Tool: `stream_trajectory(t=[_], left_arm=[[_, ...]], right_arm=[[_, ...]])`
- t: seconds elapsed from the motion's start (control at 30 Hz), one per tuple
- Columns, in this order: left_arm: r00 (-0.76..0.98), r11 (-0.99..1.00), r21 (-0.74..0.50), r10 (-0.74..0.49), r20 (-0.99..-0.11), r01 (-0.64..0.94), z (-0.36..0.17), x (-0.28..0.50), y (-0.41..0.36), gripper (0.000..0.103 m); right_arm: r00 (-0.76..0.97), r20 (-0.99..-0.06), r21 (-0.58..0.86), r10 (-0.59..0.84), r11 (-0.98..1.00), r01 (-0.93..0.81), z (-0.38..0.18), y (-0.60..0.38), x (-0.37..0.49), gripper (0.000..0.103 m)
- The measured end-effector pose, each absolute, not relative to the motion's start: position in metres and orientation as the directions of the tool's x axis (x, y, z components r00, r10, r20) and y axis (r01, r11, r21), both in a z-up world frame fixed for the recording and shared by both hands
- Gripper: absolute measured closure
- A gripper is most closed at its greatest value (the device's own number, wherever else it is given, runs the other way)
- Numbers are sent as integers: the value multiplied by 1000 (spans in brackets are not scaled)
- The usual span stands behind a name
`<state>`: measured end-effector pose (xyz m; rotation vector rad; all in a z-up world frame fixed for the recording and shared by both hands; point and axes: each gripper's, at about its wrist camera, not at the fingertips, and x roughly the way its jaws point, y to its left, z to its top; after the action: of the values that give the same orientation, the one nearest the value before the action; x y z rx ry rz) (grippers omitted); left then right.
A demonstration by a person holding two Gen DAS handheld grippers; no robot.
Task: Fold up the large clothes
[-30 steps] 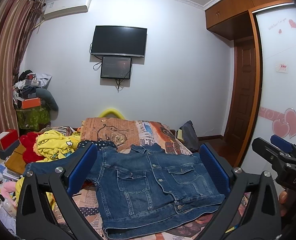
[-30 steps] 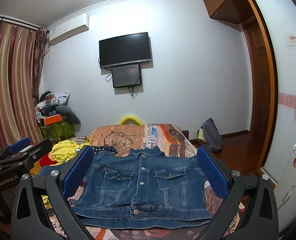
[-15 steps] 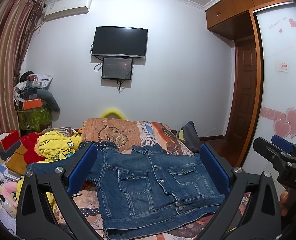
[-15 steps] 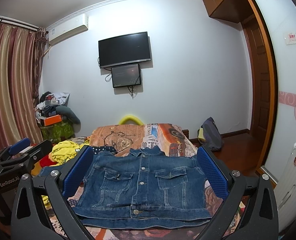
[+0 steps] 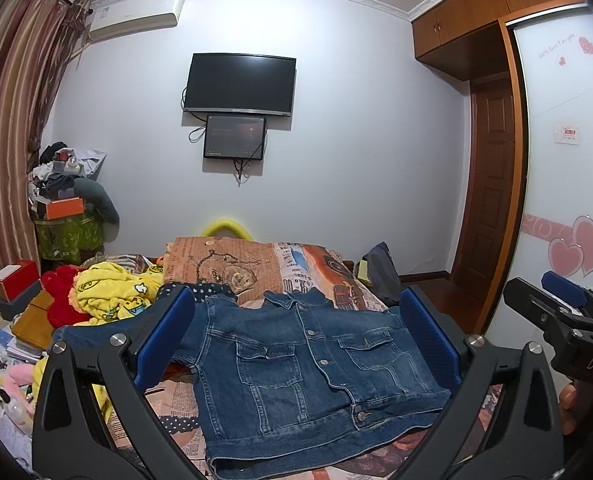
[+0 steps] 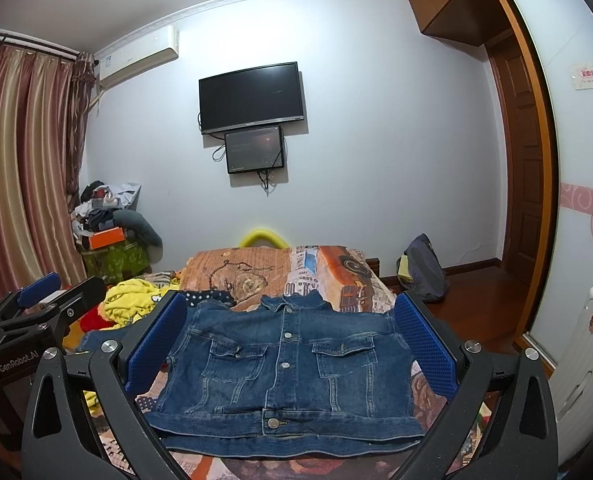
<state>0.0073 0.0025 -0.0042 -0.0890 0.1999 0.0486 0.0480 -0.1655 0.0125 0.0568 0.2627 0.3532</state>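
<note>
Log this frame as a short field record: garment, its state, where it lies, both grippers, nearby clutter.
garment: denim jacket
state: front up, buttoned, collar away from the cameras, one sleeve out to the left
surface: bed with printed cover
left gripper: open, above the near hem, holding nothing
right gripper: open, holding nothing
clutter: yellow garment and red plush left of the jacket
</note>
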Motion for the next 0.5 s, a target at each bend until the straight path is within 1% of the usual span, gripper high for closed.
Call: stream_trajectory(t=[0.5], left_arm=[[978, 995, -87, 35, -204, -53, -5, 7, 4, 0]], right_arm=[[904, -245, 109, 351, 936, -334, 13, -167, 48, 0]])
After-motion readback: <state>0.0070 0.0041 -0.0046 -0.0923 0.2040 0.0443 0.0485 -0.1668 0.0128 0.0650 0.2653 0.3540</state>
